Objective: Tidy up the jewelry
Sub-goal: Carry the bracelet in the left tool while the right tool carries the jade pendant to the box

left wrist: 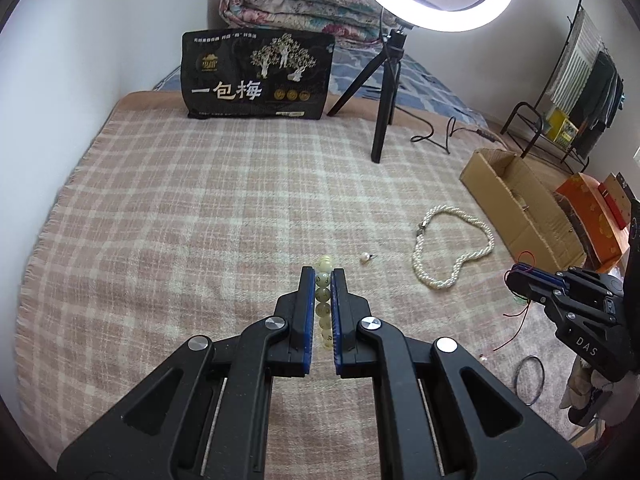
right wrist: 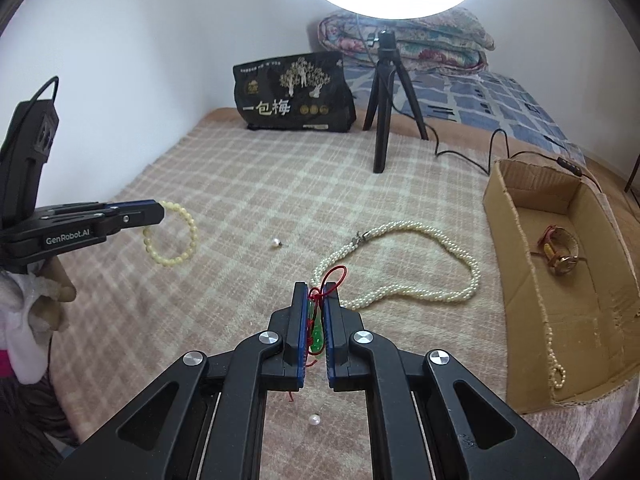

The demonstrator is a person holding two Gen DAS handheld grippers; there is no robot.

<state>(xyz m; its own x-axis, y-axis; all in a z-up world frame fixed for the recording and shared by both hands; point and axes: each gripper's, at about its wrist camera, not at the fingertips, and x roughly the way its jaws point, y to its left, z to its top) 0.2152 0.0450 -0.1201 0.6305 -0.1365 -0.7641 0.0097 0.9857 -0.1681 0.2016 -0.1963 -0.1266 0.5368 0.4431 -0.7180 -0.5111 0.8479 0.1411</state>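
A: Left to right. Far left, our left gripper (right wrist: 160, 213) is clamped on the pale bead bracelet (right wrist: 176, 236). In our left wrist view the beads (left wrist: 323, 304) run between the blue pads (left wrist: 307, 312). From the right wrist view the loop hangs off the tip over the plaid blanket (right wrist: 240, 208).

B: We see that. Next right?

A: A loose pearl earring (right wrist: 276, 243) on the blanket, apart from the bracelet. Then our right gripper (right wrist: 316, 300), pinched on a green pendant (right wrist: 317, 334) with its red cord (right wrist: 334, 274) looping out at the tips. A second pearl (right wrist: 314, 419) lies near, under that gripper.

B: And the pearl necklace?

A: The pearl necklace (right wrist: 420, 268) lies flat on the blanket, just right of the right gripper, clasp toward the far side. Not touching the box as far as we can tell.

B: Far right?

A: Open cardboard box (right wrist: 520, 280) at the right edge. We see a watch (right wrist: 560, 250) inside and a thin bead strand (right wrist: 548, 320) draped over its near wall. Far back: black snack bag (right wrist: 296, 96), ring light tripod (right wrist: 384, 92), folded quilt (right wrist: 432, 40).
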